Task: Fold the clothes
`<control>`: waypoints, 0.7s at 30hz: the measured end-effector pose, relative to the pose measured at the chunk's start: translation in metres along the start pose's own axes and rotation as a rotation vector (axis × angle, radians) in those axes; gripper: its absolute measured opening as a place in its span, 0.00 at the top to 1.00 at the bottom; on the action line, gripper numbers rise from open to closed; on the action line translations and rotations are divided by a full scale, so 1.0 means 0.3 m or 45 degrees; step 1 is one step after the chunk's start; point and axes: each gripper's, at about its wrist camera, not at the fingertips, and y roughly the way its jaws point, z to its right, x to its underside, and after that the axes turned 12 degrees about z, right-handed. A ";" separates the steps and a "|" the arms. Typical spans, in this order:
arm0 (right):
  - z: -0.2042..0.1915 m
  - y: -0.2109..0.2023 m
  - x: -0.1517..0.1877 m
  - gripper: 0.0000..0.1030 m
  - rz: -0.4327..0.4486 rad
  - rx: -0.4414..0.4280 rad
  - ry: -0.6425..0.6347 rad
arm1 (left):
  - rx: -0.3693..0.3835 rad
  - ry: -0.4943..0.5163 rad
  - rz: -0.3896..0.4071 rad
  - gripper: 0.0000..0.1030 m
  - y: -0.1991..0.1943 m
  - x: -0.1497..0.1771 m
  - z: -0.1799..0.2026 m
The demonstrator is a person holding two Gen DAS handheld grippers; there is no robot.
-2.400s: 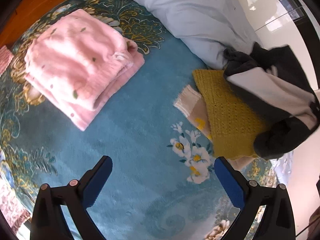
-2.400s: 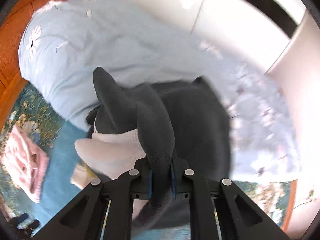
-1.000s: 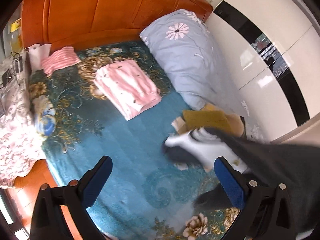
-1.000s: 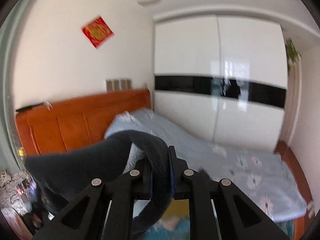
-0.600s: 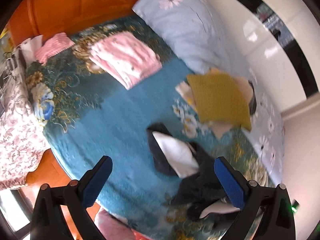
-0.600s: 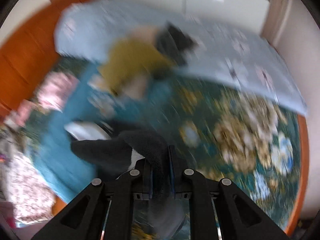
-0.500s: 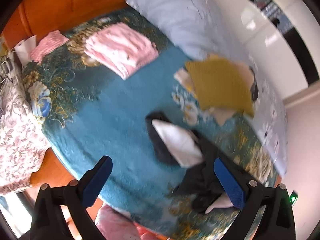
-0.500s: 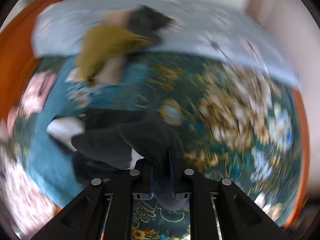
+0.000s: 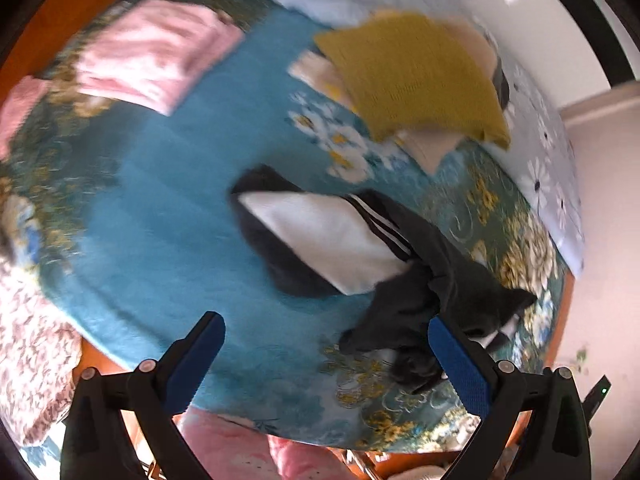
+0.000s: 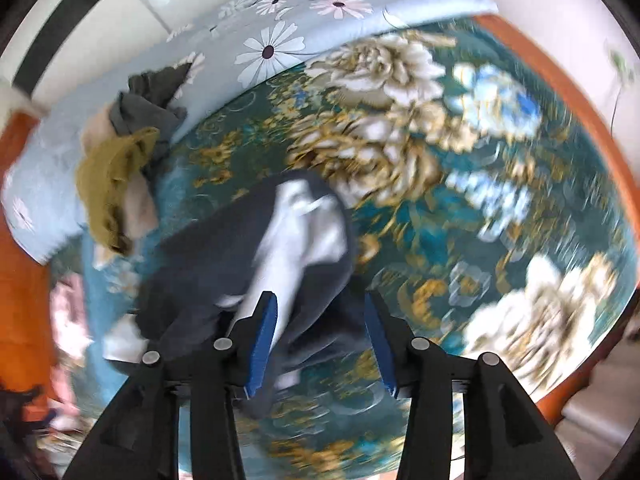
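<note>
A dark grey and white garment (image 9: 360, 248) lies crumpled on the teal floral bedspread (image 9: 160, 200), near the bed's front edge. It also shows in the right wrist view (image 10: 256, 248). My left gripper (image 9: 324, 340) is open and empty above the bedspread, with the garment's dark end behind its right finger. My right gripper (image 10: 320, 316) is open just above the garment's near end, which lies between its blue pads (image 10: 264, 332). A folded pink sweater (image 9: 156, 52) lies at the far left.
A pile with a mustard knit (image 9: 416, 76) on top lies by the light blue daisy quilt (image 10: 280, 28). A pink striped cloth (image 9: 20, 108) is at the left edge. The orange bed frame (image 10: 560, 88) rims the bedspread. Floral and pink fabric (image 9: 36, 360) lies below the front edge.
My right gripper swung the dark garment from the pile onto the bedspread and has opened, letting it go. The left gripper stayed open and came lower over the bed.
</note>
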 end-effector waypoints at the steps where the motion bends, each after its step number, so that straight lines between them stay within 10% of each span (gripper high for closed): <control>1: -0.023 0.008 0.017 0.53 -0.024 -0.027 0.007 | 0.012 0.003 -0.043 0.00 0.048 -0.002 0.019; 16: -0.280 0.258 -0.020 0.29 -0.145 -0.107 0.306 | 0.083 -0.011 -0.416 0.02 0.575 -0.033 0.314; 21: -0.324 0.372 -0.077 0.27 -0.173 -0.089 0.378 | 0.046 -0.075 -0.458 0.22 0.677 -0.030 0.354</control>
